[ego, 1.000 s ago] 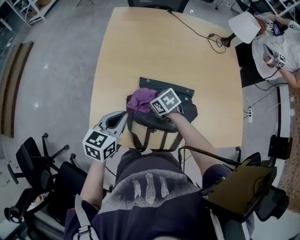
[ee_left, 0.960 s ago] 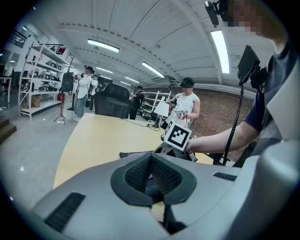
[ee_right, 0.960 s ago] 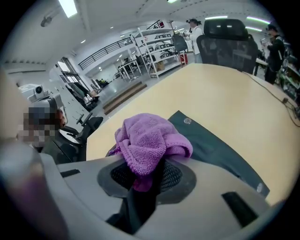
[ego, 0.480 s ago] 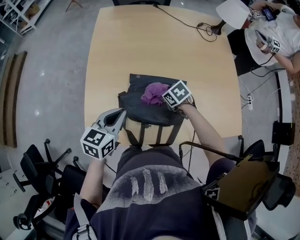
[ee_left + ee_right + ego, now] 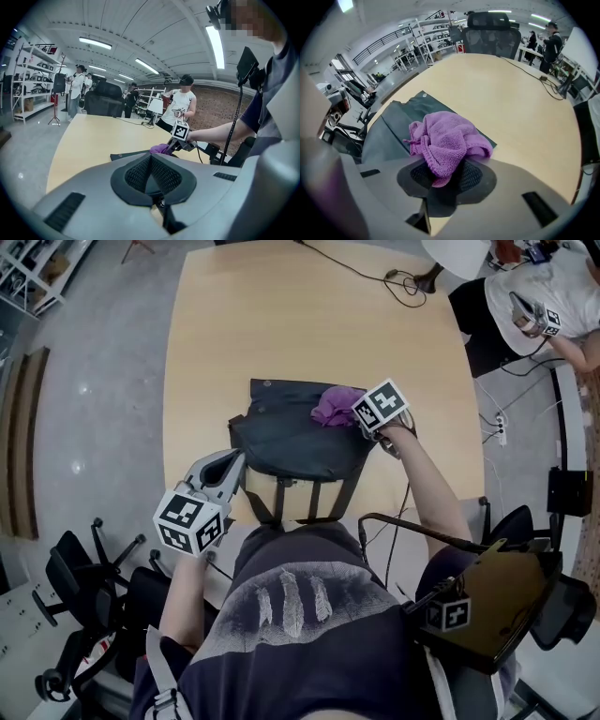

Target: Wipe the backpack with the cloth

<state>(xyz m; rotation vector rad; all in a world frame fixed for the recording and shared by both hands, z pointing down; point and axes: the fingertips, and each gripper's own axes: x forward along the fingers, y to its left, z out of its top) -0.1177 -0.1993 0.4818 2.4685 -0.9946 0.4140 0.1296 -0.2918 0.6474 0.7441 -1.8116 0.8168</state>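
Note:
A dark backpack (image 5: pixel 286 439) lies flat at the near edge of the wooden table (image 5: pixel 281 324), its straps (image 5: pixel 298 501) hanging towards me. My right gripper (image 5: pixel 356 416) is shut on a crumpled purple cloth (image 5: pixel 335 405), which rests on the backpack's far right corner. In the right gripper view the cloth (image 5: pixel 443 138) bulges from between the jaws over the backpack (image 5: pixel 386 131). My left gripper (image 5: pixel 229 459) hovers shut and empty at the backpack's near left corner. From the left gripper view the backpack (image 5: pixel 129 153) and cloth (image 5: pixel 161 149) lie ahead.
A black cable (image 5: pixel 375 273) trails across the table's far right. Office chairs (image 5: pixel 84 568) stand on the floor to my left. Another person (image 5: pixel 534 296) sits beyond the table's far right corner. A black device on an arm (image 5: pixel 487 601) hangs by my right side.
My right gripper has dragged the purple cloth across the backpack from its left part to its far right corner. The left gripper has stayed at the near left corner.

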